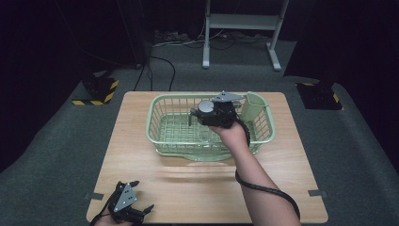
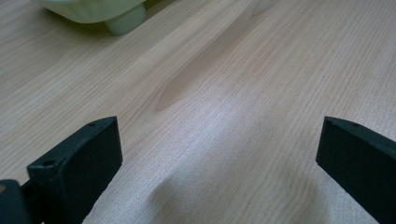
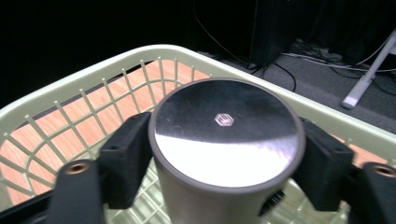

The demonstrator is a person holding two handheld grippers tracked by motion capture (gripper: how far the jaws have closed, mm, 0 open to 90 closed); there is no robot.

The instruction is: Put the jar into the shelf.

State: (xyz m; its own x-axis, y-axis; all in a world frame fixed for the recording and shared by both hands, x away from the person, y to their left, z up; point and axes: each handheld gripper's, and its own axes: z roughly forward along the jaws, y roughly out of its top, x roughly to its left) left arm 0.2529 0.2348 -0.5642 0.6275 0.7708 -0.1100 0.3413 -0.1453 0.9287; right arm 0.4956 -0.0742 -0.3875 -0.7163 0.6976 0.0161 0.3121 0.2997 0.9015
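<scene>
A rectangular table point(image 1: 141, 155) with a pale, fine-grained wood-laminate top stands on grey carpet; the grain runs in long streaks, clear in the left gripper view. Toward its far side sits a pale green plastic dish basket point(image 1: 162, 134), oblong with rounded corners, a thick smooth rim, and walls and floor of open lattice bars. A solid-walled green cup-shaped compartment point(image 1: 254, 108) hangs at its right far corner. Under the basket a matching green drip tray point(image 1: 202, 157) pokes out at the near edge, and the left gripper view catches a rounded foot point(image 2: 125, 23) of the basket.

The right gripper point(image 1: 204, 113), matte black with a grey three-cornered plate on top, is held above the basket's interior, its jaws clamped on either side of a cylindrical metal can point(image 3: 226, 140). The can has a flat, round, glossy dark top with a small hexagonal mark at the centre, a thin raised rim, and a dull grey-green side wall. It is upright and above the basket floor.

The left gripper point(image 1: 141, 197) rests low at the table's near left corner, well apart from the basket, jaws spread wide with nothing between them but bare wood.
</scene>
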